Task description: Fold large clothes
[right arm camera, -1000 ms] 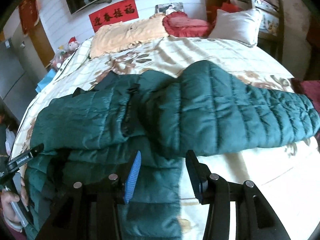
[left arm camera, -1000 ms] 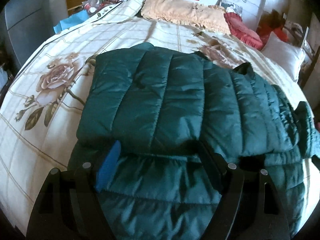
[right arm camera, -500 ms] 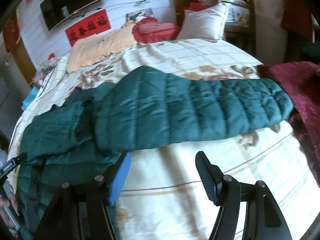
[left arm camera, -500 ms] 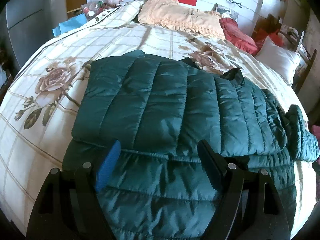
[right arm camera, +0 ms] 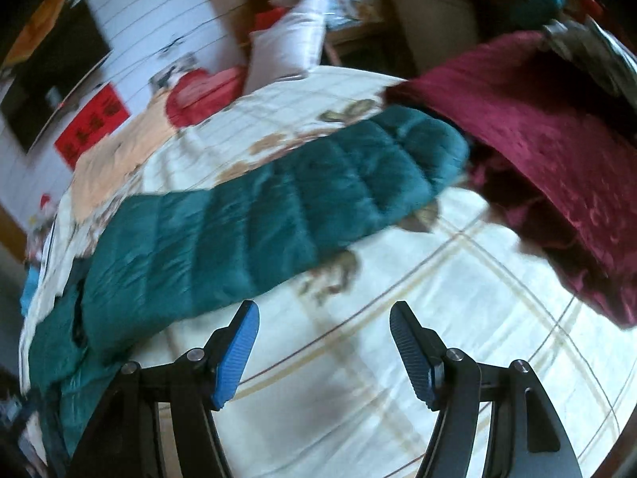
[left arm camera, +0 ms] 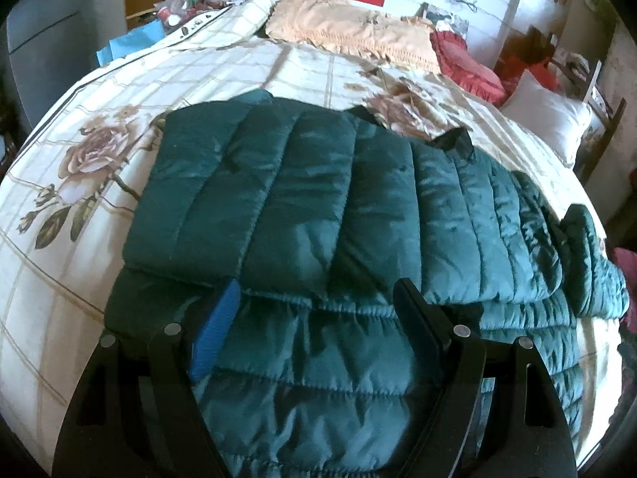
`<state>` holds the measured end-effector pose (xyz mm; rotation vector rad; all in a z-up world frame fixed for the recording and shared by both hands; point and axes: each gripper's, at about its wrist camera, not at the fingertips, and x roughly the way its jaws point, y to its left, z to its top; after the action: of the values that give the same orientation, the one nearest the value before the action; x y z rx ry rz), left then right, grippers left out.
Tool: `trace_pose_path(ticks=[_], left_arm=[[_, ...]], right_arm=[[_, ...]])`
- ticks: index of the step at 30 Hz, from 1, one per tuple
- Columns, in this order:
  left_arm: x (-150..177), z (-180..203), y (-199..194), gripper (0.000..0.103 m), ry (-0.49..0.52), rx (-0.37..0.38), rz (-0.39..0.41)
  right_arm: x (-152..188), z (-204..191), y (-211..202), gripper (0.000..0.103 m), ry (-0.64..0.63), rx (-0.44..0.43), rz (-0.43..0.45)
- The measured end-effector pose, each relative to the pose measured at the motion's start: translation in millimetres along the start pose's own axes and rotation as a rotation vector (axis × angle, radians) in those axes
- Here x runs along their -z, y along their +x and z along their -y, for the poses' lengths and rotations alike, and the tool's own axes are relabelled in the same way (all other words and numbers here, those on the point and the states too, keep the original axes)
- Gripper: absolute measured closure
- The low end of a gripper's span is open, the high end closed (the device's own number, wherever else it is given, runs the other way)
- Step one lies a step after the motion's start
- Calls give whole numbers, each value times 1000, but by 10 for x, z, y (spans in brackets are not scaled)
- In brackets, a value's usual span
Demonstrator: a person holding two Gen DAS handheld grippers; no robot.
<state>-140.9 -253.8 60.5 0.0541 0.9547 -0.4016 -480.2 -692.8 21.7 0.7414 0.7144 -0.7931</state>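
A big green puffy jacket (left arm camera: 318, 207) is spread on the bed (left arm camera: 239, 67), which is covered with a cream flower sheet. In the left wrist view the jacket fills the middle, and one sleeve is seen folded across the body, lying from 9 o'clock to 3 o'clock. The left claw (left arm camera: 318, 318) is held wide open just over the jacket's near hem at 6 o'clock, and nothing is gripped. In the right wrist view the other sleeve (right arm camera: 278, 199) is stretched out flat, with its long line running from 8 o'clock up to 2 o'clock. Its cuff end is found at 2 o'clock, close to a dark red blanket (right arm camera: 557, 159). The right claw (right arm camera: 324, 342) is also held wide open, over bare sheet at 6 o'clock, and nothing is gripped; the view is blurred. The jacket is judged to be soft, light and squashy, and its shiny cloth looks slippery, so a thin pinch could slide off. A good hold would likely be taken on a stitched edge, such as the cuff or the hem, where the cloth is thinner. The stretched sleeve could then be laid over the body.
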Motion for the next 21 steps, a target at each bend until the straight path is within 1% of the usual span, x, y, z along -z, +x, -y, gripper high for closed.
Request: trace_pose_path(ticks=[4, 9, 13, 16, 21], left_arm=[[34, 19, 25, 23, 10, -10, -5], [64, 7, 7, 23, 0, 1, -9], [82, 16, -16, 23, 6, -2, 2], [107, 33, 11, 23, 7, 1, -9], [144, 56, 62, 23, 19, -6, -21]], right_arm=[[-159, 205, 25, 37, 61, 17, 30], [-400, 374, 116, 37, 85, 63, 55], [-535, 511, 243, 37, 137, 60, 50], [-612, 533, 307, 37, 154, 60, 58], [-693, 456, 419, 37, 118, 83, 57]])
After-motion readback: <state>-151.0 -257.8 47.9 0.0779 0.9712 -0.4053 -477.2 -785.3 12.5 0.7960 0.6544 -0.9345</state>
